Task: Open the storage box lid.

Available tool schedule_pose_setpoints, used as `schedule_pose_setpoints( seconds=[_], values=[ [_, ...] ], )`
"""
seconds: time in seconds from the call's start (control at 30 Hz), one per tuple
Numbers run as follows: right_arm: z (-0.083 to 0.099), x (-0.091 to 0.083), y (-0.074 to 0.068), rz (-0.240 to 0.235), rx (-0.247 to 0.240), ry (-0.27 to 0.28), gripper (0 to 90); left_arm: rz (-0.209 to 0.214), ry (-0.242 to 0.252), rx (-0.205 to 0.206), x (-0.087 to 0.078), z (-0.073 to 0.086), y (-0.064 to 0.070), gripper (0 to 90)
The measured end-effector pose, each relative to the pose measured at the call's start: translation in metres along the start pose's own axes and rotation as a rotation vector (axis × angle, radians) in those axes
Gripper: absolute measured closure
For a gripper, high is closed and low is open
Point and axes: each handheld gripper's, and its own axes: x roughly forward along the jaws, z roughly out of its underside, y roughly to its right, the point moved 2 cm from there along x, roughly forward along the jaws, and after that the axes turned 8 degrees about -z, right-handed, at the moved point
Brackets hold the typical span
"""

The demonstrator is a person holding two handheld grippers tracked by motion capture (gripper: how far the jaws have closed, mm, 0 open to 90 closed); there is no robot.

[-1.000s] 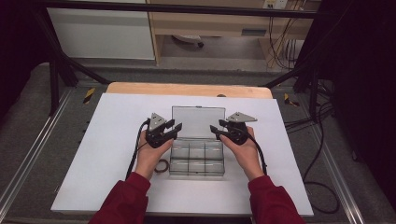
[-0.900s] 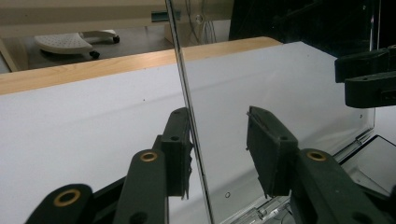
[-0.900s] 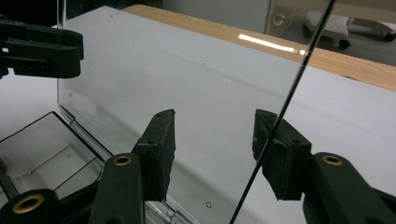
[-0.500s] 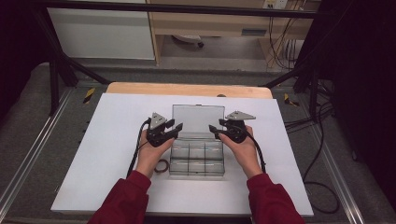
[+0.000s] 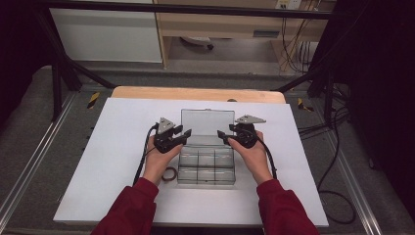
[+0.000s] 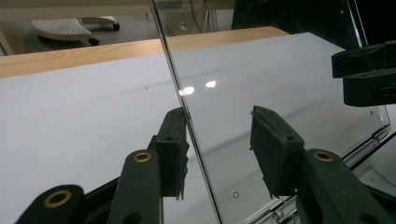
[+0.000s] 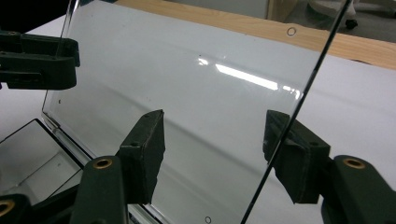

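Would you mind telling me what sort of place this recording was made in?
Probably a lab or workshop recording station: a white table framed by dark metal rails, loose cables trailing on the grey floor, and a clear compartment box set out as the work piece.

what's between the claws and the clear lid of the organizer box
Nothing visible. The left claw straddles one side edge of the raised clear plastic lid of the compartment box, jaws open with the edge in the gap. The right claw straddles the opposite edge the same way.
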Motion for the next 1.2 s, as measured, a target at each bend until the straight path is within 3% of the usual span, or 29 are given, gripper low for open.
schedule_pose_setpoints(
  seconds=[0.73, 0.97, 1.2],
  values=[
    [-0.003, 0.008, 0.003, 0.018, 0.016, -0.028, 33.0, -0.012, -0.023, 0.003, 0.004, 0.004, -0.002, 53.8],
    [0.000, 0.013, 0.006, 0.026, 0.045, -0.037, 30.0, 0.009, -0.046, -0.041, 0.009, 0.007, -0.004, 51.7],
    [0.002, 0.016, 0.008, 0.022, 0.078, -0.046, 28.1, 0.006, -0.055, -0.048, 0.011, 0.009, -0.006, 49.4]
  ],
)
